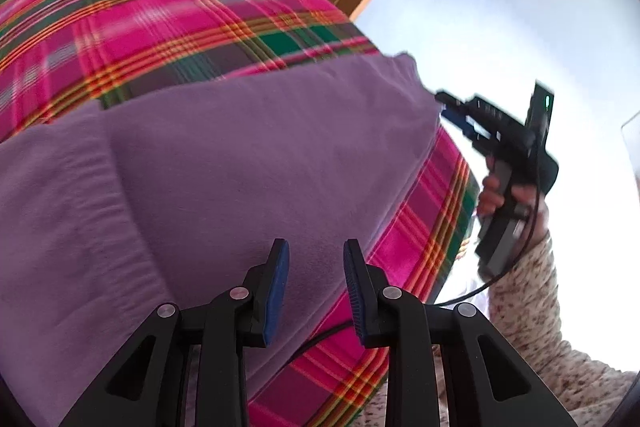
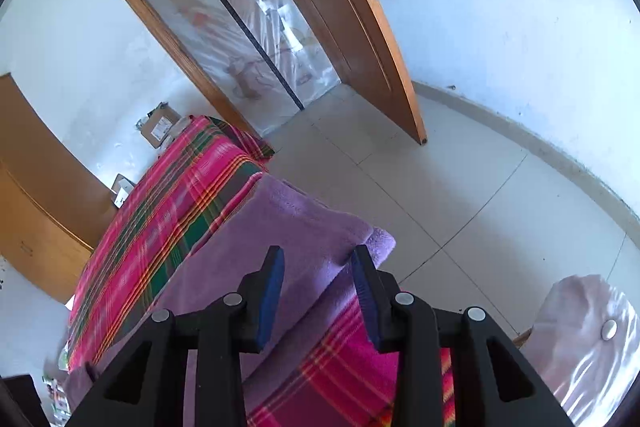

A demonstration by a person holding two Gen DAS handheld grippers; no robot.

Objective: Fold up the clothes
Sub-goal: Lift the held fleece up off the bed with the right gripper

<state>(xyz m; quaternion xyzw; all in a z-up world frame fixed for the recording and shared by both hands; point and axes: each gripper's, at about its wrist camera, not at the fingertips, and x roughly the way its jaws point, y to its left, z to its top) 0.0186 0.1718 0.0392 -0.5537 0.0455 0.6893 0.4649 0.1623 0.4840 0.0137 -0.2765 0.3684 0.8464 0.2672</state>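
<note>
A purple fleece garment [image 1: 248, 163] lies spread on a table under a pink plaid cloth [image 1: 160, 19]. My left gripper [image 1: 316, 287] hovers over the garment's near part; its blue pads stand apart with nothing pinched between them. In the left wrist view my right gripper [image 1: 444, 105] is at the garment's right corner, held by a hand [image 1: 496, 195]. In the right wrist view the right gripper [image 2: 318, 287] is open above the purple garment [image 2: 288, 239], close to its folded corner [image 2: 380, 239] at the table edge, and it grips no fabric.
A speckled sleeve [image 1: 528, 299] and a black cable [image 1: 516, 251] trail from the right gripper. Tiled floor [image 2: 460, 179] lies beyond the table, with an open wooden door [image 2: 360, 47], a plastic-covered doorway [image 2: 240, 39], cardboard boxes [image 2: 160, 125] and a pale satin cushion [image 2: 592, 339].
</note>
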